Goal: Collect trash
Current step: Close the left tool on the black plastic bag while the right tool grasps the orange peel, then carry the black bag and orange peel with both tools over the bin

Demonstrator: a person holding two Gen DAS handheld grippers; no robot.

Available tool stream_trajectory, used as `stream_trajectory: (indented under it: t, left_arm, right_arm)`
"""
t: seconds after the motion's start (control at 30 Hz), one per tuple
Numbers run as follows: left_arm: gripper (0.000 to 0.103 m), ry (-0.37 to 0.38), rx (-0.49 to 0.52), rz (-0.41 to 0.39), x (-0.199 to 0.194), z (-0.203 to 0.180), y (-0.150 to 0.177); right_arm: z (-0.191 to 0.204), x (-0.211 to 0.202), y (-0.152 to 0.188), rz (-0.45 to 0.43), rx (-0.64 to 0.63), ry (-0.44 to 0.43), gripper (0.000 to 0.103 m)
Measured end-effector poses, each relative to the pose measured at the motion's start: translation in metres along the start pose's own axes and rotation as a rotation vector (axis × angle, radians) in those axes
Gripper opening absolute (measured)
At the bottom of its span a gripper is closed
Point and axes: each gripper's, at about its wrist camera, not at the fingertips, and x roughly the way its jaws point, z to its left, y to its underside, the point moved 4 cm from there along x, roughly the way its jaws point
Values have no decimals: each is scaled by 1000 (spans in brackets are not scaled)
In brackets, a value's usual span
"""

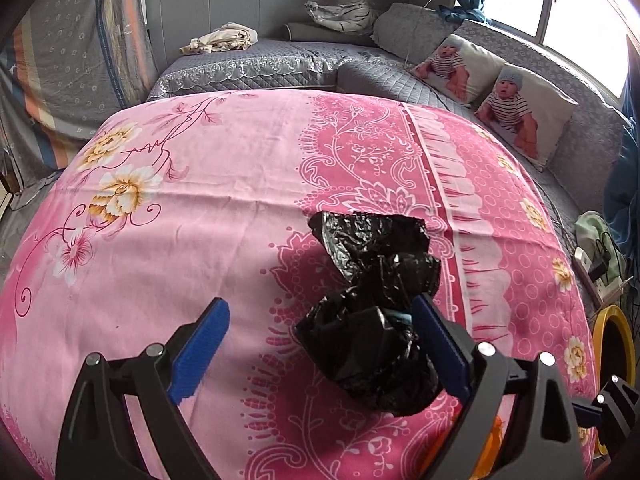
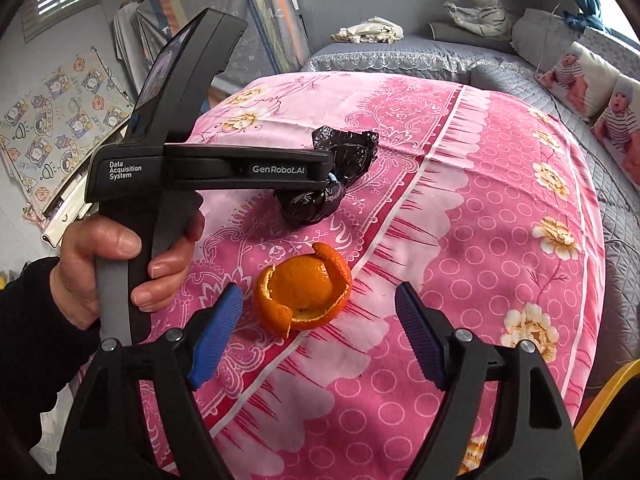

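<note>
one curled orange peel [image 2: 304, 290] beside crumpled black bag [image 2: 332, 168].

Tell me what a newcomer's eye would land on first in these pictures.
First, the bright orange peel, curled like an open cup on the pink floral cloth, just ahead of the open right hand-held gripper. Next, the crumpled black plastic bag farther back on the same cloth, between the open fingers of the left hand-held gripper. Behind them, two baby-print cushions lean on the grey sofa.
</note>
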Motion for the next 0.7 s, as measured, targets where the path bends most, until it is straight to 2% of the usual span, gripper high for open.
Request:
stream_trajectory:
  t: [0.17,0.2,0.27,0.33,0.37,0.4,0.43,0.5,0.7]
  left_arm:
    - [88,-1,-2,9,11,1,-4]
    - [85,-6,2,5,11,0,-5]
    - [76,-1,5,6,13,-1,-6]
    - [61,9,12,6,13,-4,-6]
    - [56,7,19,4,14,-5,-6]
    - [46,3,26,2,14,-7,-6]
    - [30,4,30,5,15,-8,-6]
    - [14,11,22,12,16,-8,-5]
    - [7,18,-8,-14,7,-1,-7]
  right_arm:
    - [4,19,-3,27,-16,28,74]
    - [4,22,-3,36,-18,28,74]
    - [6,30,-4,50,-24,32,73]
    - [5,36,-5,64,-18,21,69]
    - [5,39,-5,72,-15,13,68]
    - [5,41,-5,78,-10,6,64]
    - [5,42,-6,81,-8,1,57]
    - [6,43,-7,83,-10,2,56]
    - [2,37,-8,83,15,-20,49]
